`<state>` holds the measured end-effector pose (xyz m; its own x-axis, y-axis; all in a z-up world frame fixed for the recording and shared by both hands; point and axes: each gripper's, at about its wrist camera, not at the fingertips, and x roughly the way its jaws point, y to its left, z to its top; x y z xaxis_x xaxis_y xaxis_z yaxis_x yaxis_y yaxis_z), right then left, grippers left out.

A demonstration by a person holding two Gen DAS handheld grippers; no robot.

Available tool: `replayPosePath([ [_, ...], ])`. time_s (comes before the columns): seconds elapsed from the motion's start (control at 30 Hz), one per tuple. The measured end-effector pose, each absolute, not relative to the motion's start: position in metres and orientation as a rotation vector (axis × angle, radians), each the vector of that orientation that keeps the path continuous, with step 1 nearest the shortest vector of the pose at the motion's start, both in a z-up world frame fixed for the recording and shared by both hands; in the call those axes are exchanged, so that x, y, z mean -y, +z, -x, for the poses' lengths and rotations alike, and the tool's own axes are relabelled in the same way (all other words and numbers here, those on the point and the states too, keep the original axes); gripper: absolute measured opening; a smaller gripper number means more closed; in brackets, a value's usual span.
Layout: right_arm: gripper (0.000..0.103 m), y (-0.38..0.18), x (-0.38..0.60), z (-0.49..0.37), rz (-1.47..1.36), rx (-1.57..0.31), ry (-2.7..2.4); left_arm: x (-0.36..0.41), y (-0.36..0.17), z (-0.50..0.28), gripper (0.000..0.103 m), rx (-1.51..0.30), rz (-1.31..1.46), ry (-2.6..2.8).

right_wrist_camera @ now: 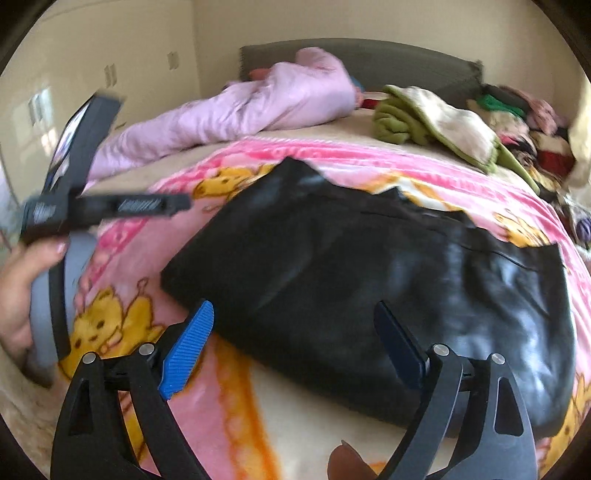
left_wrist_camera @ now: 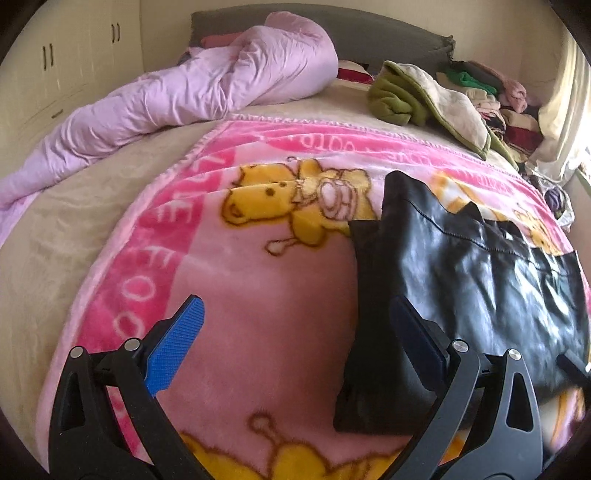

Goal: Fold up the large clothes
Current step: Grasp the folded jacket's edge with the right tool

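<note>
Bed (left_wrist_camera: 44,236) with beige sheet, grey headboard (left_wrist_camera: 369,33) at far end. Directly on it: pink cartoon-bear blanket (left_wrist_camera: 258,266) spread across the near part; bunched lilac duvet (left_wrist_camera: 207,85) along far left; olive-and-cream fleece throw (left_wrist_camera: 436,99) far right; stacked folded clothes (left_wrist_camera: 495,99) beyond. Black leather-look garment (left_wrist_camera: 461,273) lies flat on the blanket.

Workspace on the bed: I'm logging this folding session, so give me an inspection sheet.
Surface: pink cartoon blanket spread on the bed.
Job's things: black garment lying flat, partly folded.
Clutter: lilac duvet, green blanket, clothes pile near the headboard.
Grippers: left gripper and right gripper, jaws open, holding nothing.
Cables: nothing seen.
Surroundings: wardrobe doors, curtain.
</note>
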<state>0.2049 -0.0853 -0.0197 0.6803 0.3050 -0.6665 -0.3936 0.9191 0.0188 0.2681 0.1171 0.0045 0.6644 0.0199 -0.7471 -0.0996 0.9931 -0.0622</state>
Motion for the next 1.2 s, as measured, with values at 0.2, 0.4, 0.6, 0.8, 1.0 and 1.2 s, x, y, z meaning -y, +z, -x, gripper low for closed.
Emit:
replayPosePath([
  [0.2,0.091,-0.041,0.042,-0.202,0.274,-0.723,0.432,-0.112,0.007,-0.285,0.094,-0.841,0.086,0.067],
  [0.4,0.092,-0.064,0.018,-0.205,0.387,-0.713,0.404,-0.092,0.010,-0.301,0.094,-0.840,0.015,0.044],
  [0.6,0.096,-0.078,0.007,-0.219,0.448,-0.700,0.347,-0.073,0.018,-0.313,0.094,-0.831,-0.073,0.027],
  [0.8,0.099,-0.086,-0.006,-0.233,0.516,-0.688,0.323,-0.071,0.015,-0.327,0.094,-0.850,-0.110,0.014],
  [1.0,0.096,-0.086,-0.015,-0.242,0.559,-0.657,0.293,-0.081,0.016,-0.341,0.094,-0.881,0.000,-0.040],
  [1.2,0.047,-0.056,0.013,-0.231,0.389,-0.598,0.376,-0.084,0.012,-0.344,0.094,-0.926,0.127,-0.116],
])
